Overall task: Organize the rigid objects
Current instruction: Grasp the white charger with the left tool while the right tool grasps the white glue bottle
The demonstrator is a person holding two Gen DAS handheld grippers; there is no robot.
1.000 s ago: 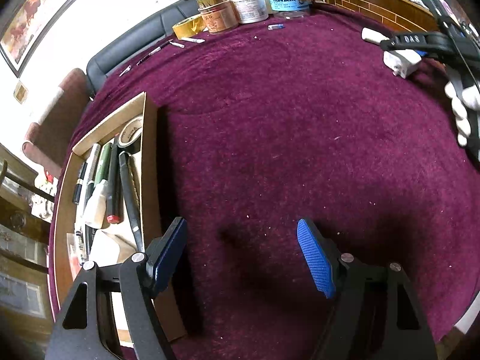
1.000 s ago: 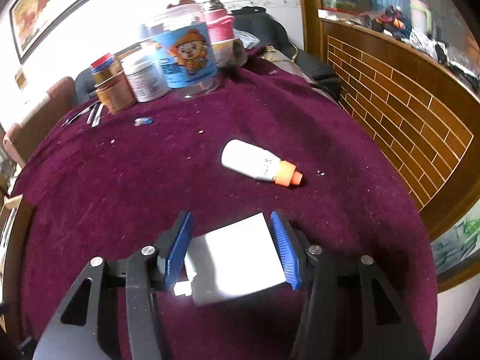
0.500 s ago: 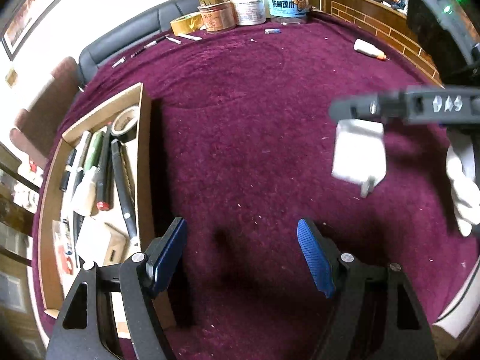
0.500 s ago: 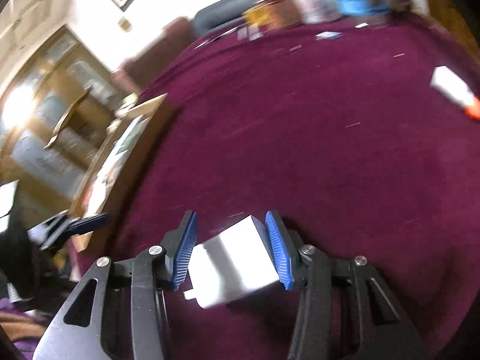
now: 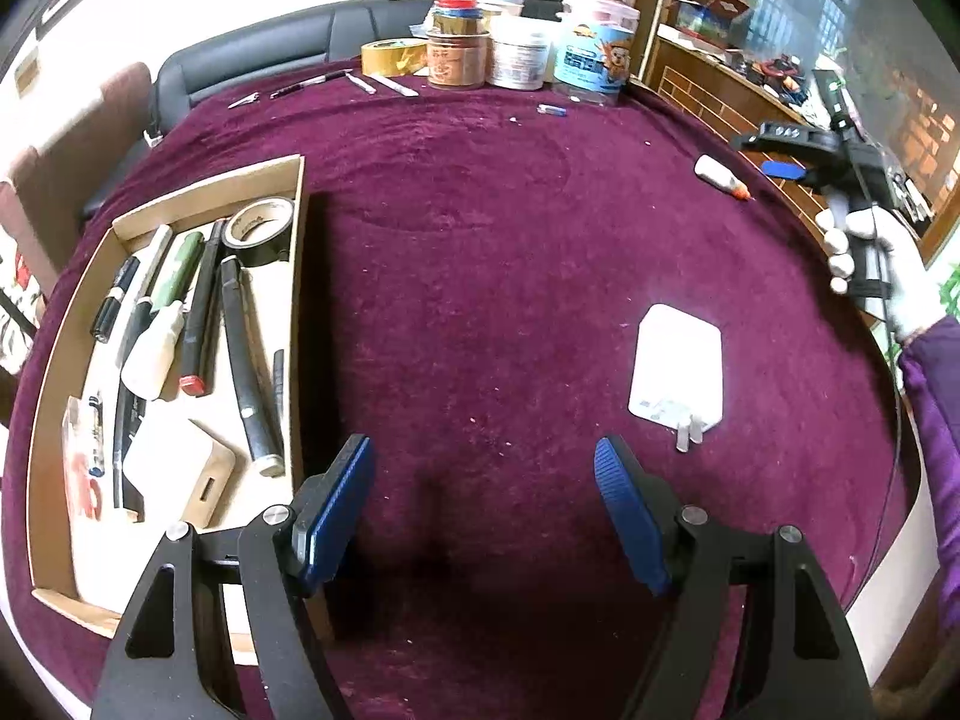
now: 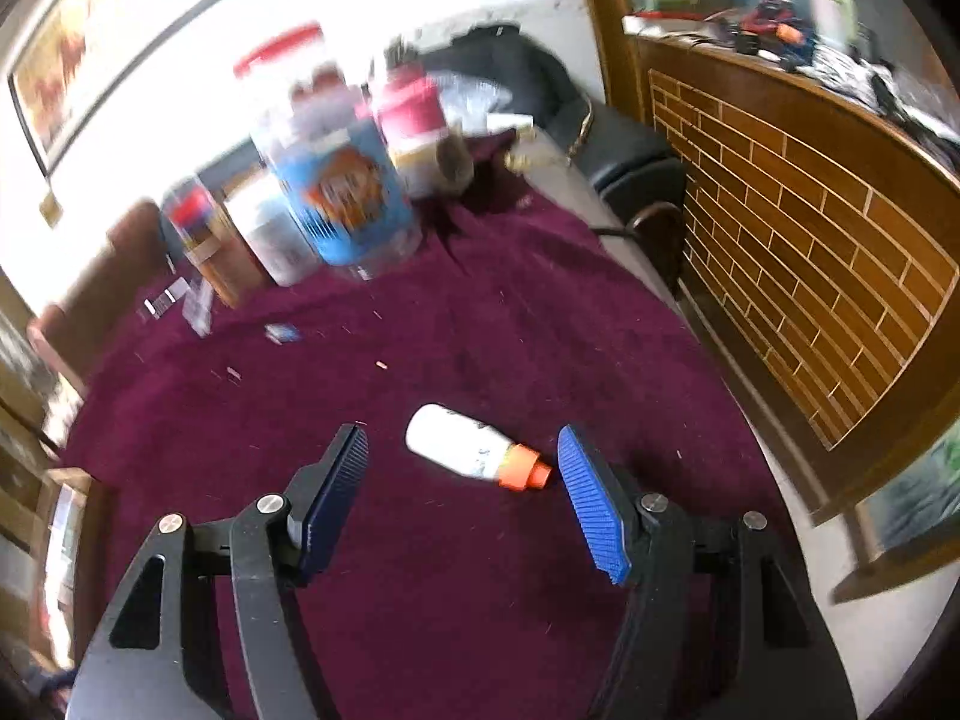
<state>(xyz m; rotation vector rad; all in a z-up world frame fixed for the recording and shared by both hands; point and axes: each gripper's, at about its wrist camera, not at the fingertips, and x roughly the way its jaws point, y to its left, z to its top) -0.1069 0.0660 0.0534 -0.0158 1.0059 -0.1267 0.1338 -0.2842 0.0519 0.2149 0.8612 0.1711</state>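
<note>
A white plug charger (image 5: pixel 677 369) lies flat on the purple cloth, a little ahead and right of my left gripper (image 5: pixel 483 504), which is open and empty. A cardboard tray (image 5: pixel 297 276) at the left holds pens, markers, a tape roll and a white block. My right gripper (image 6: pixel 465 495) is open and empty, with a small white bottle with an orange cap (image 6: pixel 474 450) lying just beyond its fingertips. The bottle (image 5: pixel 717 174) and the right gripper (image 5: pixel 798 150) also show at the far right of the left wrist view.
Jars, tins and a yellow tape roll (image 5: pixel 393 57) stand at the table's far edge, with the big blue-labelled jar (image 6: pixel 336 192) blurred in the right wrist view. Loose pens (image 5: pixel 312 84) lie near them. A brick-pattern wooden partition (image 6: pixel 810 228) borders the table's right side.
My right gripper let go of the white charger onto the cloth, opened, and swung back to the far right over the orange-capped bottle. My left gripper stayed open and hardly moved.
</note>
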